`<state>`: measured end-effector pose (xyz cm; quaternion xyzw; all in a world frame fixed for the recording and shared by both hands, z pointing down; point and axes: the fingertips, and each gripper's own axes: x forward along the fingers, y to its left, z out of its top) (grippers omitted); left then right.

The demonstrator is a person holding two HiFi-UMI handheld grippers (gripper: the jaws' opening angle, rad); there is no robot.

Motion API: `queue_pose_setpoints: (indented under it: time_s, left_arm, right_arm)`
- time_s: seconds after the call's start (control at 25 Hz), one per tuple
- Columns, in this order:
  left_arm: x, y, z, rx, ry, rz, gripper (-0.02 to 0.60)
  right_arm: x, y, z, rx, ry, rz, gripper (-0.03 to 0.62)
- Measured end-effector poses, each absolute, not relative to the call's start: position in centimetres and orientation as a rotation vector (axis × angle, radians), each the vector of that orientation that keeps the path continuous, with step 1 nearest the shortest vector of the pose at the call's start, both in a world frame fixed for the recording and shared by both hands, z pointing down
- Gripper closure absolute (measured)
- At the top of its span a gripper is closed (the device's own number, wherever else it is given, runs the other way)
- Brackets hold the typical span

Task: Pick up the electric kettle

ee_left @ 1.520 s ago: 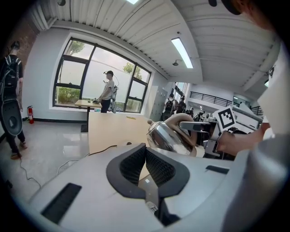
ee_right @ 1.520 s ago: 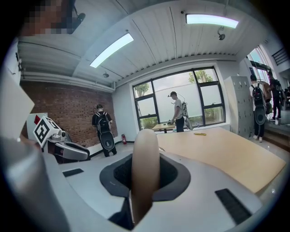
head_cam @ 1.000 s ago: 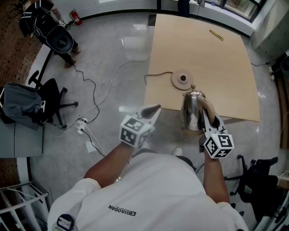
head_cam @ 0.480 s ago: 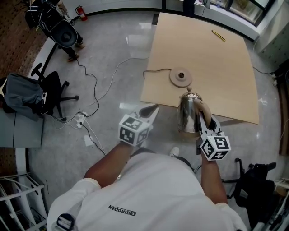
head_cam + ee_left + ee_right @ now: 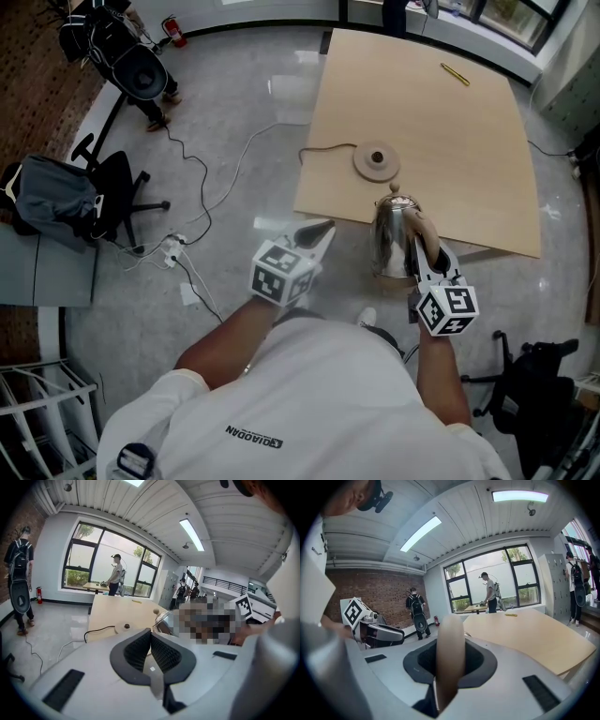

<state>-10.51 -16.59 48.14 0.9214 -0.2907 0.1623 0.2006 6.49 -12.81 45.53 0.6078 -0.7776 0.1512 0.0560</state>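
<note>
Already off its base (image 5: 376,161): the electric kettle (image 5: 394,239) hangs over the table's (image 5: 450,131) near edge, its tan handle (image 5: 450,653) clamped in the right gripper's (image 5: 422,255) fingers. It has barely shifted in the last second, so the pick looks done. The left gripper (image 5: 314,232) idles off the near-left corner, fingers closed on nothing.

Mirror-silver steel electric kettle (image 5: 389,248), its handle (image 5: 427,232) tan, against the pale tan wooden bench (image 5: 469,141) and mottled grey floor (image 5: 234,112). The left tool (image 5: 323,228) and right tool (image 5: 425,251) are light grey, with black-and-white square-patterned marker cubes (image 5: 281,272). Far right, a yellow pen (image 5: 455,74).
</note>
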Motion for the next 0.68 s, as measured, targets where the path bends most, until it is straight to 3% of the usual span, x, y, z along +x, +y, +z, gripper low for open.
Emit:
queue_pose_setpoints:
  time_s: [0.68]
  left_arm:
    - [-10.88, -16.70, 47.97, 2.581, -0.792, 0.454, 0.586]
  right_arm:
    - [6.29, -13.32, 45.50, 1.835, -2.354, 0.455, 0.520]
